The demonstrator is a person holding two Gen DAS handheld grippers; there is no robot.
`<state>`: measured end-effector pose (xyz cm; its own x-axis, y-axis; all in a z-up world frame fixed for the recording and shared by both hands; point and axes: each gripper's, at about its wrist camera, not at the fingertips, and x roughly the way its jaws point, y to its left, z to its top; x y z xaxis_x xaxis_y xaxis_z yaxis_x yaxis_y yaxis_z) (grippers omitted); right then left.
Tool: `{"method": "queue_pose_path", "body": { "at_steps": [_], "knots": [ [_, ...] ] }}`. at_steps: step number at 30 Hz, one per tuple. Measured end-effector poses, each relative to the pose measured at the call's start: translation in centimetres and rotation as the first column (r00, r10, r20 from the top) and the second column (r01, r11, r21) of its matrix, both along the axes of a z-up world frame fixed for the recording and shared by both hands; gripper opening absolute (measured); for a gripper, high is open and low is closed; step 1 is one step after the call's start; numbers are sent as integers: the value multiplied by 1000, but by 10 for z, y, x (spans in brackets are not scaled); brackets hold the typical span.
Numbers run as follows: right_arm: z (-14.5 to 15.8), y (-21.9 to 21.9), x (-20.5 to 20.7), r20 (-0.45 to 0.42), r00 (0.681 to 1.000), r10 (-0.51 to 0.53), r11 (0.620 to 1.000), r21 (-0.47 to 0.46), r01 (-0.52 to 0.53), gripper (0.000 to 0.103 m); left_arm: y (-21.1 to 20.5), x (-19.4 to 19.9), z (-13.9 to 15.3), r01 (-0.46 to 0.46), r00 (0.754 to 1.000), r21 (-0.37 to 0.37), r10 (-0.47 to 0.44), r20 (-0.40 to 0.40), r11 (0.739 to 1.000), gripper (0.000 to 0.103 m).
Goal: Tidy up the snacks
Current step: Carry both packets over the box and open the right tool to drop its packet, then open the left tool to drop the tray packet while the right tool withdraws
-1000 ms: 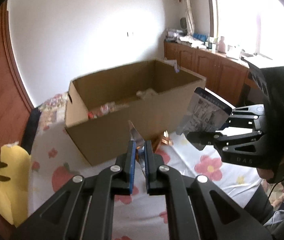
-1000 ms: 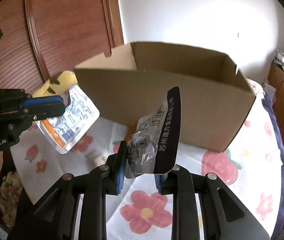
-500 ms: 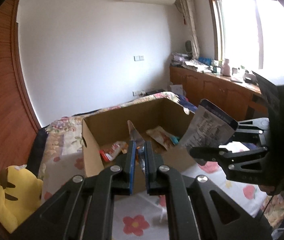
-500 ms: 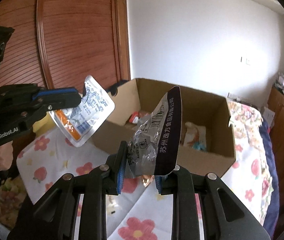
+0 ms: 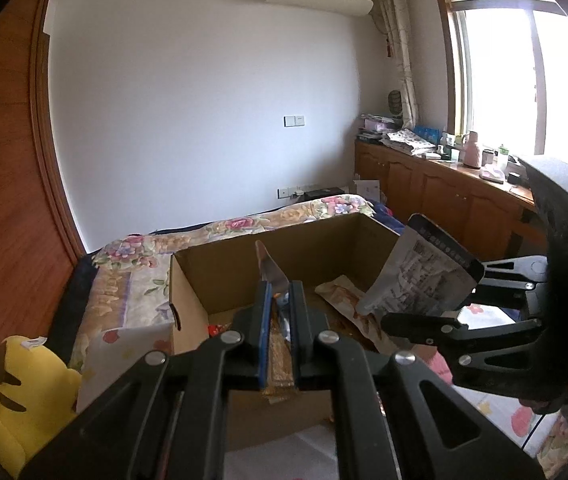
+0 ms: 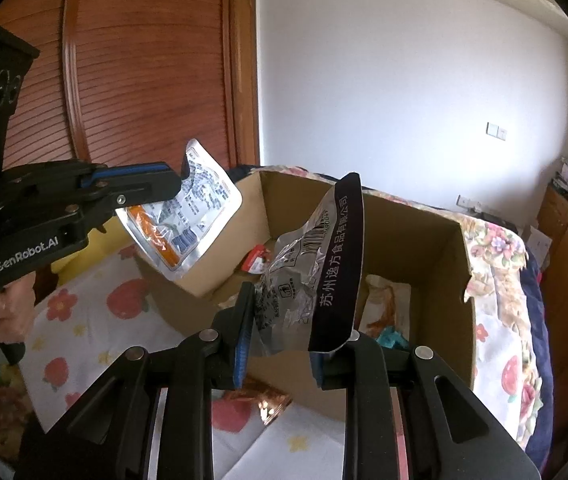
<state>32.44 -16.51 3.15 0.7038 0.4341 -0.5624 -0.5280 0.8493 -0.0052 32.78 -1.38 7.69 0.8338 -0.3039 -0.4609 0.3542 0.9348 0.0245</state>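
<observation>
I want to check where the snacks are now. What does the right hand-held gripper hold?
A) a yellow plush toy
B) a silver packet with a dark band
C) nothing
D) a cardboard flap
B: the right hand-held gripper is shut on the silver packet, above the open cardboard box.

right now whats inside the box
Inside the box: a red packet, a beige packet and something teal on the floor. The silver packet in the right gripper hides the middle of the floor.
</observation>
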Motion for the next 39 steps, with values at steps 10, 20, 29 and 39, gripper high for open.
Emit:
{"method": "queue_pose_path", "body": {
  "at_steps": [10, 20, 29, 39],
  "knots": [
    [-21, -4, 31, -37, 998, -49, 999, 23, 49, 21, -2, 23, -27, -12, 999, -13, 12, -42, 1000, 5],
    [-30, -6, 44, -52, 996, -74, 997, 14, 75, 13, -15, 41, -44, -3, 997, -7, 2, -74, 1000, 6],
    [-28, -12, 36, -58, 997, -60, 998, 26, 61, 15, -15, 47, -54, -14, 994, -28, 11, -108, 1000, 19],
    [-14, -20, 13, -41, 997, -63, 998, 24, 64, 19, -12, 25, -51, 0, 994, -42, -4, -108, 999, 28]
  ]
}}
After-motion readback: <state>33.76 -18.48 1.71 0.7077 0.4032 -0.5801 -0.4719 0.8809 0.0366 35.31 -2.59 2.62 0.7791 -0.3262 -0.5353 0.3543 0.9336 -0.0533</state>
